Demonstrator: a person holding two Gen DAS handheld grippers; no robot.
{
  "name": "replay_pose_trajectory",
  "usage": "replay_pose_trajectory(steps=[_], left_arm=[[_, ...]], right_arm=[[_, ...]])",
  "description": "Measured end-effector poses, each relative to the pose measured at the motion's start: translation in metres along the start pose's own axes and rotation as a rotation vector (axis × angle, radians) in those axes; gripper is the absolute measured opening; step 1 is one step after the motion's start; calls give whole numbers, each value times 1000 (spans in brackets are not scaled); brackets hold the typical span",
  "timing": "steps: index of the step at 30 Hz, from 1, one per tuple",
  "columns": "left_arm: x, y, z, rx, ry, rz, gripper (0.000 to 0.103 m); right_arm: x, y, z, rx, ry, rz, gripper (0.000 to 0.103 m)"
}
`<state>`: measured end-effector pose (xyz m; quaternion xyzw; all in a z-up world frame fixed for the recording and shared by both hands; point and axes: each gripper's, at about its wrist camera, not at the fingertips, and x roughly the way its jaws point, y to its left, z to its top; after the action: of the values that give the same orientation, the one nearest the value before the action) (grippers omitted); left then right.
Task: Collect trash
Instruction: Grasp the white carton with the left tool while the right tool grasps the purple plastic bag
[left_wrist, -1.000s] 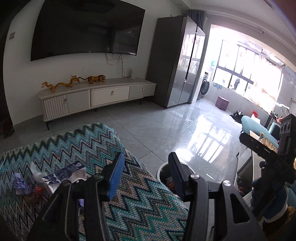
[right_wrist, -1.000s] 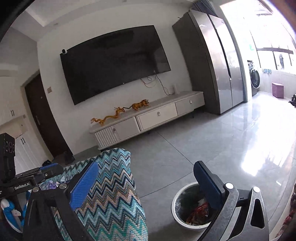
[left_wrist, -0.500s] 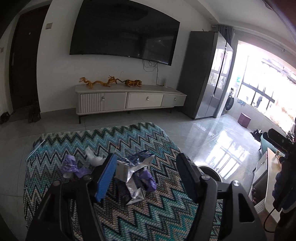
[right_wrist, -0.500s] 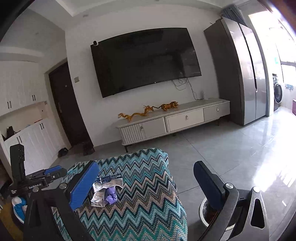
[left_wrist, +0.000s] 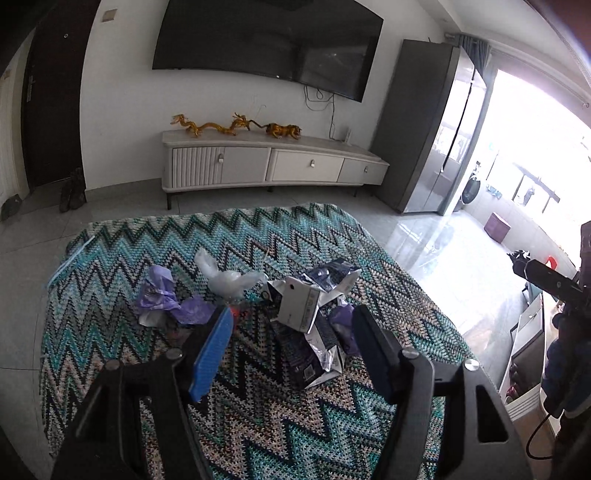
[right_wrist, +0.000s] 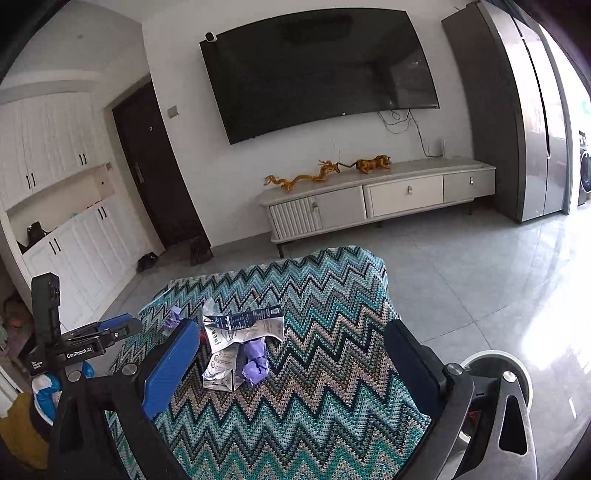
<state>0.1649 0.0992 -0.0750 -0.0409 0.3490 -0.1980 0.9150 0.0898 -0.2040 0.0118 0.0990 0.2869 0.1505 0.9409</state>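
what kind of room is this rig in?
Most likely a home living room: a large wall-mounted TV above a low media cabinet, and a zigzag-knit covered table or ottoman strewn with wrappers. A tall fridge suggests an open-plan flat.

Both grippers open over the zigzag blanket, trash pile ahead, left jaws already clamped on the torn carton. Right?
Not quite. In the left wrist view the left gripper has nothing clamped: its jaws stand wide apart, and the torn carton lies loose on the zigzag blanket between and beyond them. The rest holds: the right gripper is open too, with the trash pile ahead.
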Motion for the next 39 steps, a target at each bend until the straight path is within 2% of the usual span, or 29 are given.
replay_pose_trajectory(steps=[9,15,17,19,21,26,30,34,39], left_arm=[[69,-7,4,52,99,-30,65],[102,-6,12,59,133,-65,64],[109,-4,14,58,139,-73,59],[116,-4,15,57,153,-87,48],[122,-3,15,52,166,-105,45],[125,-2,16,32,159,-128,43],[124,-1,14,3,155,-144,33],[120,1,12,-26,146,-133,33],[106,2,13,-54,117,-128,33]], right_arm=[[63,-7,-22,10,137,50,94],[108,1,-34,-12,227,103,84],[122,6,-37,-28,255,122,79],[134,12,-40,-49,280,138,74],[148,18,-43,-70,304,151,69],[179,25,-50,-81,360,183,56],[200,25,-56,-68,402,200,50],[214,22,-59,-46,430,218,30],[200,20,-61,-49,407,221,29]])
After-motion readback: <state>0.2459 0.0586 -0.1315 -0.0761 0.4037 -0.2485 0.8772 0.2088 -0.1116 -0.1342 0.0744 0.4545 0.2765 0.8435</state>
